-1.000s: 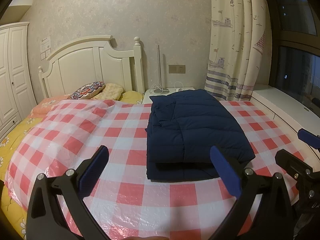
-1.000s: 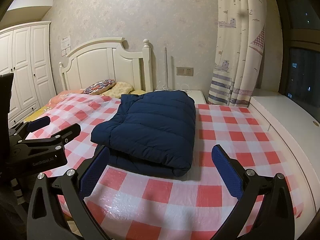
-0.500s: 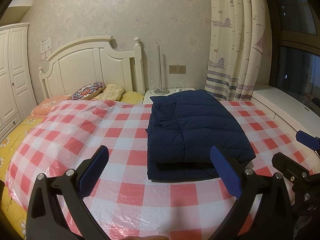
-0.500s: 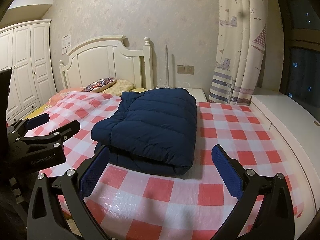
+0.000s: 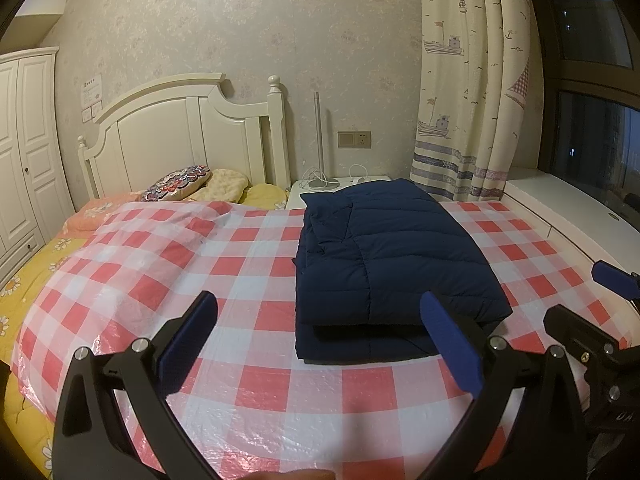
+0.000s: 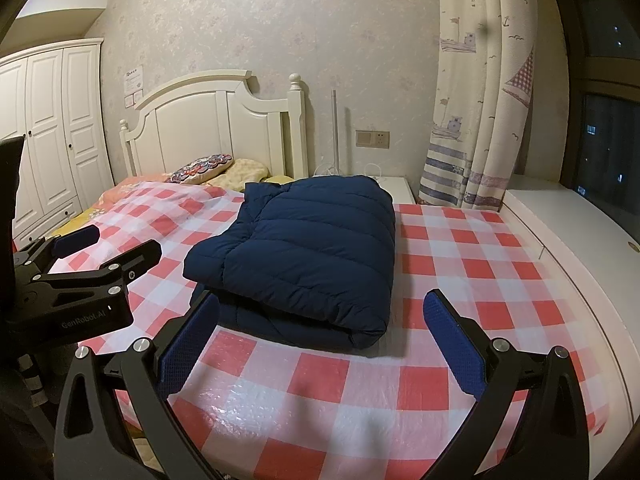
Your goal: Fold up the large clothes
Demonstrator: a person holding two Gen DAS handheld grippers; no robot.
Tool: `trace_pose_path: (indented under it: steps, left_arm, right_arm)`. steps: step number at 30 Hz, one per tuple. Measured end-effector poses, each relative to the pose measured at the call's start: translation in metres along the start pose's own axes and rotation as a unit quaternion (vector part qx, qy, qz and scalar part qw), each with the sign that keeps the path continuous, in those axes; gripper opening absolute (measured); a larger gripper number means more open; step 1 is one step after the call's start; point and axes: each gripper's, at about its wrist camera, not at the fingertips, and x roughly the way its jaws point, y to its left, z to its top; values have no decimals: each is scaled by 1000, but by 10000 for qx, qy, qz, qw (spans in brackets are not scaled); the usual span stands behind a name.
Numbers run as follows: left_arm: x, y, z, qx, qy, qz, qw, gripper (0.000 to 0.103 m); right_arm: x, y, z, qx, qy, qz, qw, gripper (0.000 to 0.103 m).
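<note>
Navy jacket (image 5: 394, 264) lies folded on checked cover (image 5: 248, 256). Left gripper (image 5: 320, 320) and right gripper (image 6: 320, 316) both wide open, empty, above cover, apart from jacket.

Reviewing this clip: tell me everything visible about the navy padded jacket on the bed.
The navy quilted puffer jacket lies folded into a thick, roughly rectangular stack of layers on the red-and-white checked plastic sheet covering the bed. Its fabric looks smooth and puffy, with stitched channels. A rounded fold runs along its right side, and lower layers stick out at the near end. Both grippers are open and clear of it; only the sheet touches it.
</note>
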Motion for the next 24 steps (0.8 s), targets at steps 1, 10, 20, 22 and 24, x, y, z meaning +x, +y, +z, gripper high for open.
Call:
trace_pose_path:
  steps: [1,10,20,22,24]
  left_arm:
    - [0,-1,1,-1,-3,1,10000,101]
    - [0,1,1,-4,-19,13,10000,101]
    - [2,4,-1,5,1,-29,10000,101]
    - [4,2,-5,15,-69,-88,9999,101]
    - [12,3,-9,8,29,-147,9999,101]
  right_arm:
    - [0,0,0,4,1,2,10000,98]
    - [-1,0,-1,5,-2,3,10000,98]
    - [1,0,-2,-4,38,17,10000,98]
    - [5,1,-5,-26,102,28,9999,98]
    - [13,0,-9,-22,199,49,9998,98]
